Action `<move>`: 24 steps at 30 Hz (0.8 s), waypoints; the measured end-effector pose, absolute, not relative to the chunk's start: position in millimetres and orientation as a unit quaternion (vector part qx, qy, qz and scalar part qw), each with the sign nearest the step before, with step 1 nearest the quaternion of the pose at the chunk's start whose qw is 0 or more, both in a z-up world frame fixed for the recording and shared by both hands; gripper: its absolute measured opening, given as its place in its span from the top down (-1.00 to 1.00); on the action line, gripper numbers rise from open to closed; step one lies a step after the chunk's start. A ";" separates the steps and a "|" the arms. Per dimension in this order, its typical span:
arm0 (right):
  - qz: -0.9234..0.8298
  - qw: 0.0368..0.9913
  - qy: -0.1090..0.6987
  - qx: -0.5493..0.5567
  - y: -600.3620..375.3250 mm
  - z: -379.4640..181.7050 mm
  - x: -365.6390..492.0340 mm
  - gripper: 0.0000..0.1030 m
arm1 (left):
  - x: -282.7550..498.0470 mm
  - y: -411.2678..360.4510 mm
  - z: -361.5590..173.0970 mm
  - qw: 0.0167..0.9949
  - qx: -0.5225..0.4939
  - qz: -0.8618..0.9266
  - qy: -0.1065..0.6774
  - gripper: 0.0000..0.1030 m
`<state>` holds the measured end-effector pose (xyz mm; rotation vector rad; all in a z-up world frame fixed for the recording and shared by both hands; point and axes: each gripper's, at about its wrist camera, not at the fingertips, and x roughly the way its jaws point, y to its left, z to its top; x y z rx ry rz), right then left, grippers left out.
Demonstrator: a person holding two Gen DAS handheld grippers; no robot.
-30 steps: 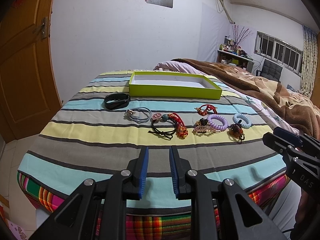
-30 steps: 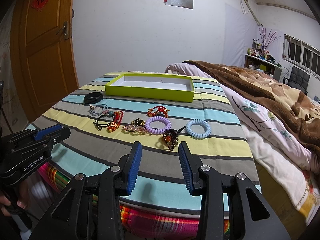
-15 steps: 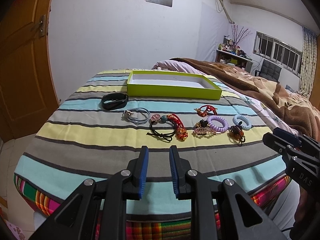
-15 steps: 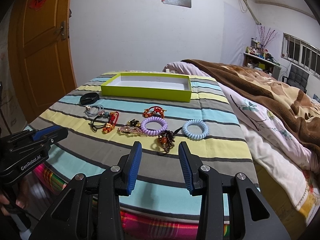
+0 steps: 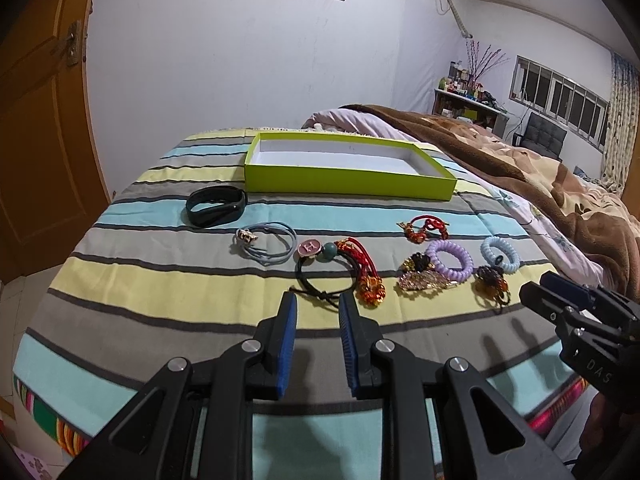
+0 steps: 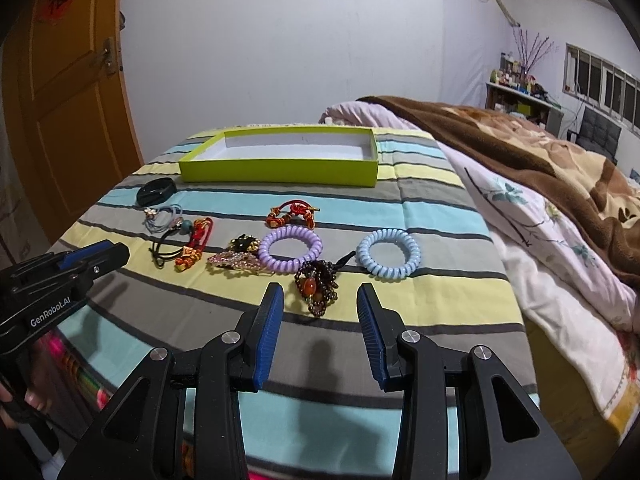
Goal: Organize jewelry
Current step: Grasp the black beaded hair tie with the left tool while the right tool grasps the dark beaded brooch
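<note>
An empty lime-green box (image 5: pixel 348 178) (image 6: pixel 280 170) sits at the far side of the striped cloth. Jewelry lies in front of it: a black band (image 5: pixel 216 206), a blue-grey hair tie (image 5: pixel 270 242), a black cord with red charm (image 5: pixel 344 270), a red knot bracelet (image 6: pixel 292 212), a purple coil (image 6: pixel 290 248), a blue coil (image 6: pixel 388 254) and a dark bead bracelet (image 6: pixel 318 280). My left gripper (image 5: pixel 317 304) is open and empty just short of the black cord. My right gripper (image 6: pixel 320 294) is open and empty, its fingers either side of the bead bracelet's near end.
The striped cloth (image 5: pixel 160 280) covers the bed end. A pink quilt (image 6: pixel 540 240) and brown blanket (image 6: pixel 540 152) lie to the right. A wooden door (image 6: pixel 60 120) stands at the left. A gold hair clip (image 6: pixel 236 260) lies beside the purple coil.
Both grippers have moved forward toward the jewelry. The left gripper now reaches the black cord, the right gripper the dark bead bracelet. Both stay open.
</note>
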<state>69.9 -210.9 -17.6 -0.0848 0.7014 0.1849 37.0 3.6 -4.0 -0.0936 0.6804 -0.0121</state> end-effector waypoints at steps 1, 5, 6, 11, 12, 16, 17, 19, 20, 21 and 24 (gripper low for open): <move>0.091 0.933 0.347 -0.040 -210.8 -19.1 73.8 0.24 | 40.0 4.1 -4.6 0.941 -0.046 -0.006 0.336 0.56; 0.094 0.926 0.364 -0.032 -208.6 -25.3 88.3 0.24 | 54.9 6.8 -8.9 0.935 -0.049 -0.007 0.352 0.49; 0.094 0.924 0.369 -0.030 -208.2 -26.7 91.4 0.24 | 58.9 7.7 -10.2 0.933 -0.051 -0.006 0.357 0.49; 0.093 0.918 0.385 -0.027 -206.0 -31.5 104.0 0.24 | 77.5 12.5 -17.7 0.921 -0.060 0.000 0.385 0.49; 0.091 0.917 0.387 -0.028 -205.4 -32.1 106.0 0.24 | 80.9 12.0 -19.3 0.919 -0.057 0.003 0.390 0.49; 0.086 0.915 0.394 -0.024 -205.9 -33.9 112.0 0.24 | 90.7 9.1 -24.3 0.913 -0.049 0.004 0.405 0.49; 0.086 0.915 0.394 -0.023 -206.4 -33.8 112.5 0.24 | 92.3 8.1 -24.2 0.913 -0.044 0.006 0.404 0.49; 0.085 0.915 0.395 -0.022 -206.8 -33.6 113.4 0.32 | 95.5 4.9 -24.3 0.913 -0.034 0.007 0.406 0.51; 0.086 0.914 0.396 -0.023 -206.3 -34.0 114.5 0.42 | 96.6 3.2 -24.6 0.913 -0.029 0.008 0.407 0.53; 0.083 0.914 0.397 -0.024 -206.5 -34.1 115.2 0.51 | 96.5 1.1 -25.0 0.914 -0.021 0.008 0.406 0.62; 0.084 0.914 0.396 -0.022 -208.4 -34.1 114.7 0.53 | 97.1 -2.0 -24.9 0.914 -0.010 0.007 0.405 0.83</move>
